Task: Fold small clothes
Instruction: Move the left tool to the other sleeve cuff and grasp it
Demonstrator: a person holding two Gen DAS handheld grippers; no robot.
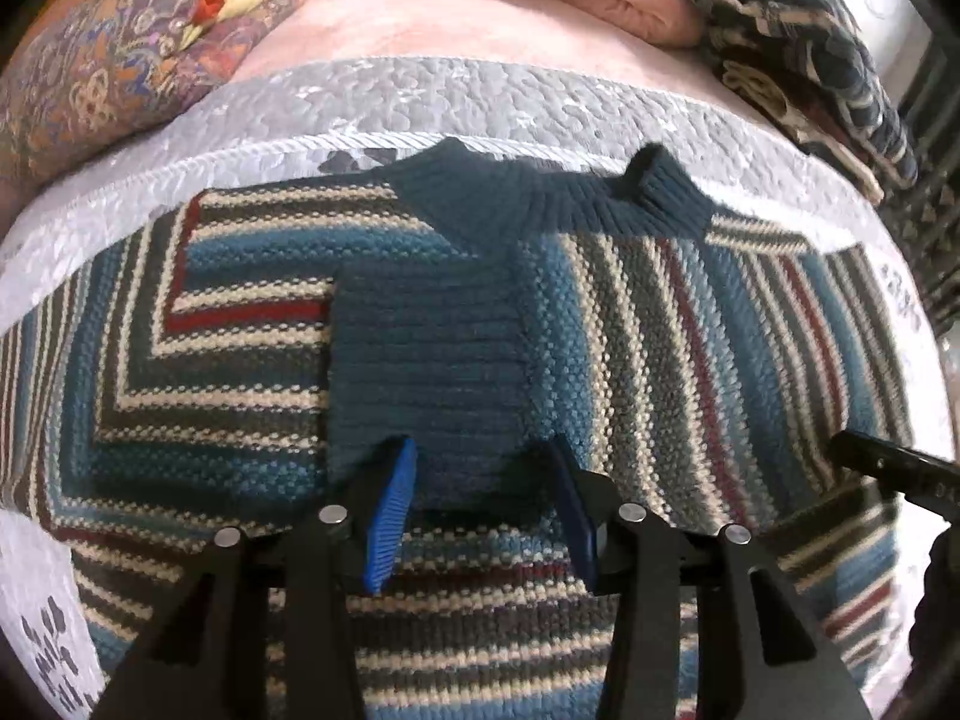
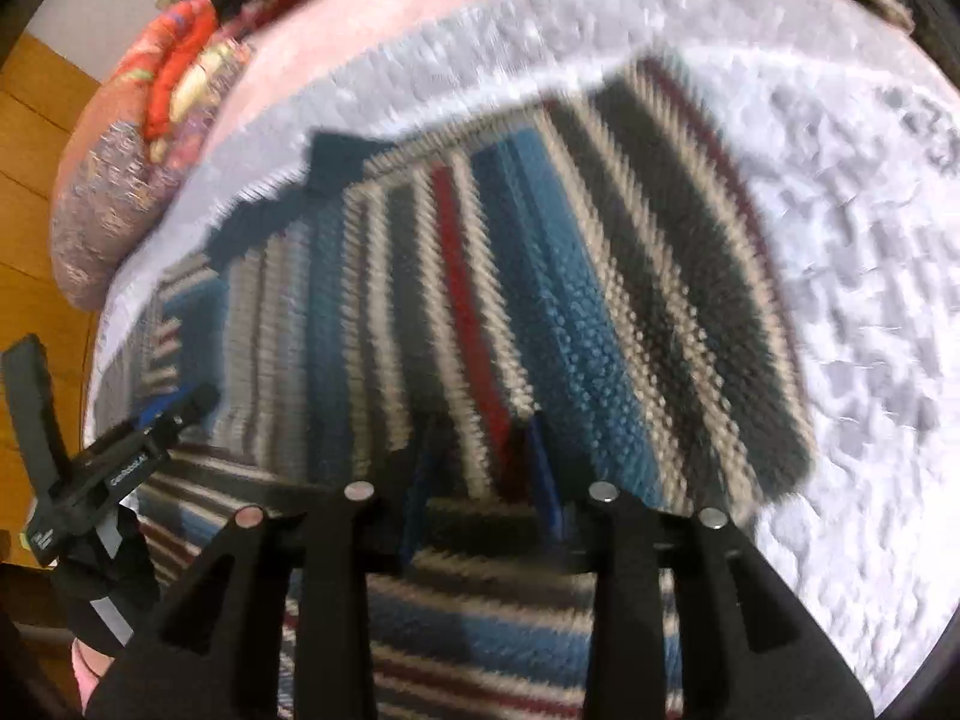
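The white quilted bedspread (image 1: 480, 102) serves as the folding surface, and on it the striped knit sweater (image 1: 630, 330) lies flat, collar toward the far edge, both sleeves already crossed over its chest so it forms a neat rectangle ready for a lengthwise fold. Near the sweater's hem side, the left gripper (image 1: 480, 492) stands spread over the teal cuff (image 1: 426, 372). The right gripper (image 2: 480, 480), over the sweater's right part, seems spread too, though blur obscures it.
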